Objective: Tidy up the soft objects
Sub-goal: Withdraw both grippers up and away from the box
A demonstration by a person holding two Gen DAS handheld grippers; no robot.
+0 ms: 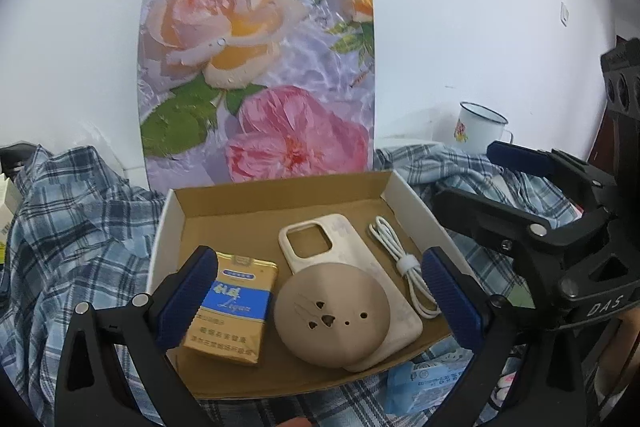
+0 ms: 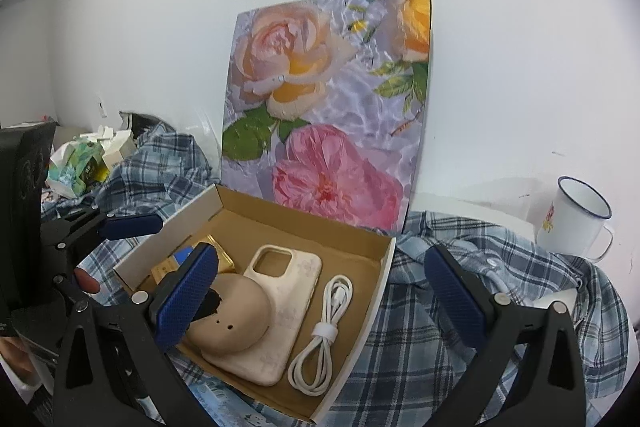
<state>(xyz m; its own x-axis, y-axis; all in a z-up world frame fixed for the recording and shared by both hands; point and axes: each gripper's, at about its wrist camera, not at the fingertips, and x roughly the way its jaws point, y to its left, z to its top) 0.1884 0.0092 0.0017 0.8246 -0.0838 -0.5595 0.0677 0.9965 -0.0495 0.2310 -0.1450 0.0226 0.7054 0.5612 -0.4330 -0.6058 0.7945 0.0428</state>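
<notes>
Roughly centred in both views sits an open cardboard box (image 1: 280, 195) resting on a rumpled blue plaid shirt (image 1: 80, 227) that spreads out to either side of it. Inside the box: a gold-and-blue cigarette pack (image 1: 230, 311) at the left, a cream phone case (image 1: 344, 267) lying camera cut-out toward the back wall, a round beige disc (image 1: 332, 315) with small holes overlapping the near end of the case, and a coiled white cable (image 1: 404, 263) bound with a strap along the right side. Left gripper (image 1: 320, 301) hovers over the near edge of the box, jaws spread wide, nothing between the blue pads; the pack and disc show in the gap below. Right gripper (image 2: 324, 303) also stands fully spread and empty, its left finger over the disc, its right finger over the shirt outside the box wall. Each gripper shows at the edge of the other's view. Behind the box a floral board (image 2: 328, 107) with painted roses leans upright against the white wall. White enamel mug (image 2: 576, 223) with blue rim stands at the far right, touching the shirt's edge. A tissue pack (image 2: 76, 163) lies at far left. A blue plastic packet (image 1: 424, 383) peeks from under the box's near corner.
</notes>
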